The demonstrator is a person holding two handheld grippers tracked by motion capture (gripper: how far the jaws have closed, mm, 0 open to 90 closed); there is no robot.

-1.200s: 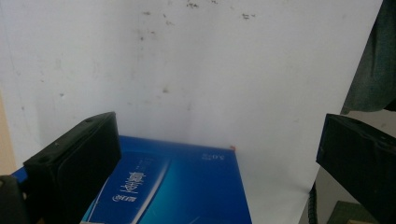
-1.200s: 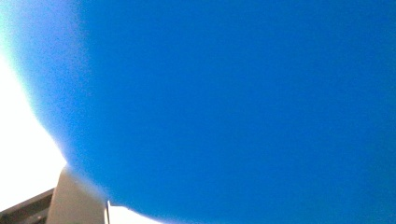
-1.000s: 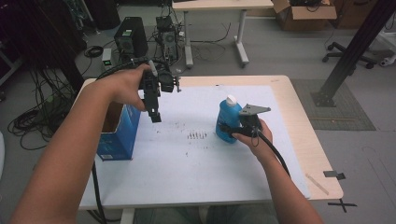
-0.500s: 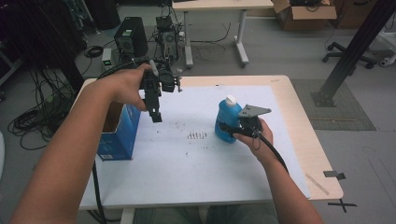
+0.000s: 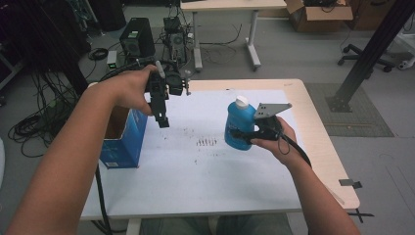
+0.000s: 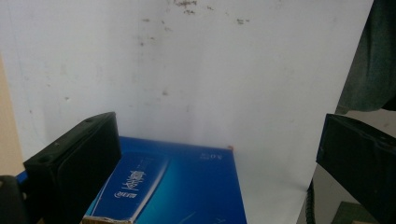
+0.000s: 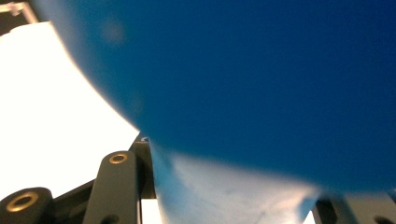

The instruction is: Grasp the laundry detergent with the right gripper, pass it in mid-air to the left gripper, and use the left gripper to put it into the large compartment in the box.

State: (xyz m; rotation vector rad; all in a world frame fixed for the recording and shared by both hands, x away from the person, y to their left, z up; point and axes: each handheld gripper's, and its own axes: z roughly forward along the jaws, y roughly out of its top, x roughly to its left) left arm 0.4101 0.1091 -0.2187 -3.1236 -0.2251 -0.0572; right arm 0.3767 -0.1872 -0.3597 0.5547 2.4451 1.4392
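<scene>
Your left gripper hangs jaws-down and spread wide above the open blue box, arm raised. Your right gripper is clamped on the upright blue bottle mid-table, wrist low.

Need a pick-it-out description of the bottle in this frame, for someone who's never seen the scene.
Start at the white sheet covering the table. On its right half, an upright blue bottle sits in the right tongs, which close on its lower body. Its white cap and rounded shape set it apart from the open blue box at the sheet's left edge.
</scene>
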